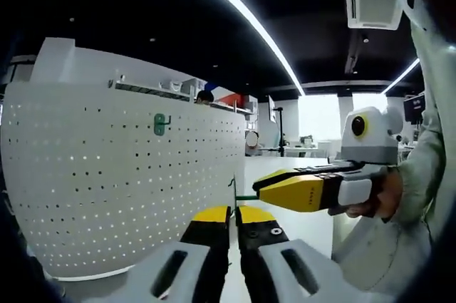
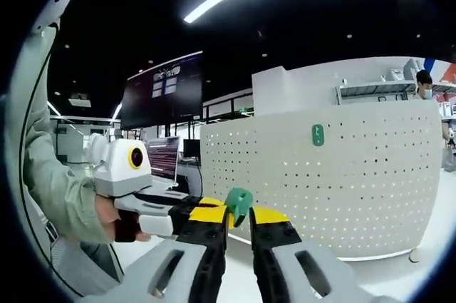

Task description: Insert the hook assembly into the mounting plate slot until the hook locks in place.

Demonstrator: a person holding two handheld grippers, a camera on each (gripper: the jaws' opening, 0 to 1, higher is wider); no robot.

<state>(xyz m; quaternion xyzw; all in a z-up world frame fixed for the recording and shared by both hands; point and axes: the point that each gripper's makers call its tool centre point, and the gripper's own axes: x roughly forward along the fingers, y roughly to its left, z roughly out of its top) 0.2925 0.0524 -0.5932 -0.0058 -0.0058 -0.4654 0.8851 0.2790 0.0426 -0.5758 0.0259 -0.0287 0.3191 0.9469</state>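
Right gripper view: my right tongs (image 2: 240,223) pinch the green hook (image 2: 239,203), well short of the pegboard (image 2: 356,182). Left tongs (image 1: 234,219) pressed together, empty. Next: carry hook to a slot.

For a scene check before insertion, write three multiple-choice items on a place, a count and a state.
1. Where is the loose green hook piece?
A. at the right gripper fingertips
B. on the floor
C. on a monitor

2. How many green hooks sit on the white pegboard?
A. none
B. one
C. five

3. The ceiling light strip is:
A. lit
B. dark
C. covered

Answers: 1 A, it shows between the yellow tips, apart from the board. 2 B, a single mounted hook shows. 3 A, it glows bright white.
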